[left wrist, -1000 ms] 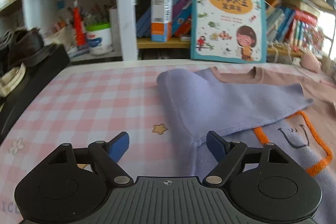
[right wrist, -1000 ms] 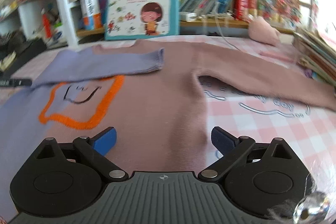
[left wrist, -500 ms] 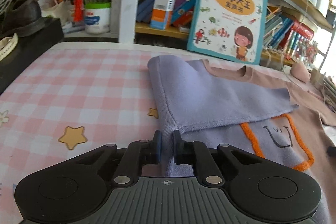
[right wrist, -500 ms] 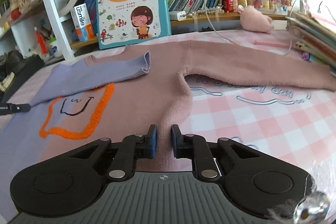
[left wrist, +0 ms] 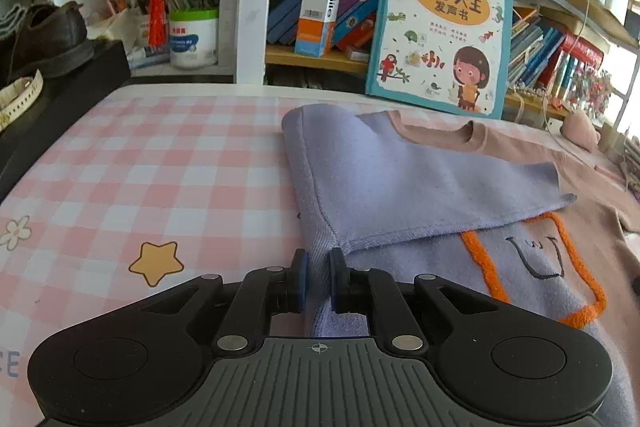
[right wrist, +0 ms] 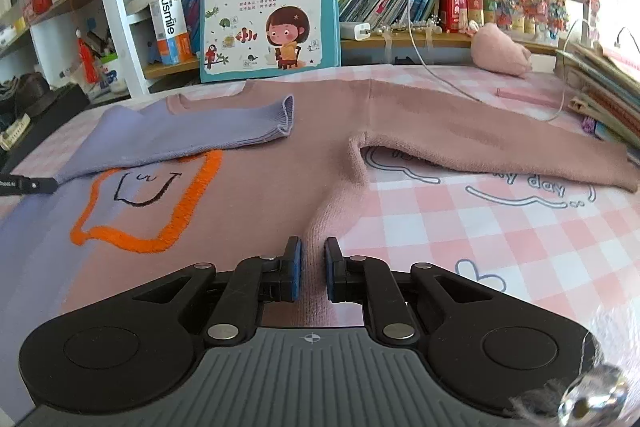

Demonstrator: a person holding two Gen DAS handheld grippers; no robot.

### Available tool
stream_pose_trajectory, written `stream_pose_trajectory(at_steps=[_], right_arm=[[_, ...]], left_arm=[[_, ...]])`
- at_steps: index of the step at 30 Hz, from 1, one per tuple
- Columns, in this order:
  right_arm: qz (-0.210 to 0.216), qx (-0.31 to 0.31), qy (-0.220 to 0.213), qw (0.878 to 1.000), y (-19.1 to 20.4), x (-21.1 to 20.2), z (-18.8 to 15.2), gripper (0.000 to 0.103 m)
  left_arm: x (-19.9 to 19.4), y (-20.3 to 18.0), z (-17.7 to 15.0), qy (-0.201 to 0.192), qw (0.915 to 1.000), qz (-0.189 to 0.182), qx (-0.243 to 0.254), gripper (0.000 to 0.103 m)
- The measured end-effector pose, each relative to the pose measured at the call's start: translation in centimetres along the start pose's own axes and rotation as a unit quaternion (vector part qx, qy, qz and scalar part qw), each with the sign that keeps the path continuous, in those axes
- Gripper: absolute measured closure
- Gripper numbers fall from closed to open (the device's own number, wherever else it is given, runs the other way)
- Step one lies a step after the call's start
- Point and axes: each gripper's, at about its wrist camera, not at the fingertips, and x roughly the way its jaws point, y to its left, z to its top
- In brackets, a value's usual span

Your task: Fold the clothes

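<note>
A sweater, half lilac and half dusty pink with an orange-outlined face patch (right wrist: 152,195), lies flat on the pink checked table. Its lilac sleeve (left wrist: 400,183) is folded across the chest; the pink sleeve (right wrist: 500,143) stretches out to the right. My left gripper (left wrist: 318,281) is shut on the sweater's lilac left side edge (left wrist: 316,255). My right gripper (right wrist: 311,269) is shut on the pink right side edge (right wrist: 328,223), below the armpit.
A bookshelf with a large children's book (left wrist: 440,27) stands behind the table. A black box with shoes (left wrist: 48,43) sits at the left edge. A pink plush (right wrist: 500,53), a white cable and stacked books (right wrist: 600,83) lie at the right.
Both grippers were open a second ago; each has closed on its side edge of the sweater and lifted the view a little.
</note>
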Motion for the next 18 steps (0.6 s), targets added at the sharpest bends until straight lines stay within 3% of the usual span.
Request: stream_pose_trajectory(at_steps=[1, 5, 6, 8, 11, 15, 18], right_arm=[[-0.003, -0.002, 0.002, 1.000, 0.1, 0.0, 0.1, 0.091], [-0.014, -0.012, 0.007, 1.000, -0.1, 0.0, 0.4, 0.072], [-0.017, -0.011, 0.006, 1.000, -0.3, -0.1, 0.5, 0.065], [-0.022, -0.007, 0.002, 1.000, -0.7, -0.3, 0.8, 0.057], [-0.040, 0.005, -0.011, 0.999, -1.6, -0.6, 1.3, 0.042], [-0.069, 0.033, -0.027, 0.997, -3.4, -0.9, 2.1, 0.035], [-0.084, 0.061, -0.031, 0.994, -5.2, -1.2, 2.3, 0.033]], left_arm=[[0.1, -0.1, 0.1, 0.002, 1.0000, 0.007, 0.005, 0.083], [-1.0, -0.9, 1.1, -0.037, 0.9978, 0.051, 0.020, 0.031], [-1.5, -1.2, 1.4, -0.055, 0.9967, 0.055, 0.026, 0.025], [-2.7, -1.8, 1.8, -0.091, 0.9940, 0.050, 0.034, 0.020], [-3.8, -2.9, 2.2, -0.120, 0.9923, 0.010, 0.030, 0.017], [-3.4, -5.0, 1.6, -0.099, 0.9926, -0.056, 0.041, 0.013], [-2.5, -7.0, 0.7, -0.074, 0.9925, -0.072, 0.066, 0.012]])
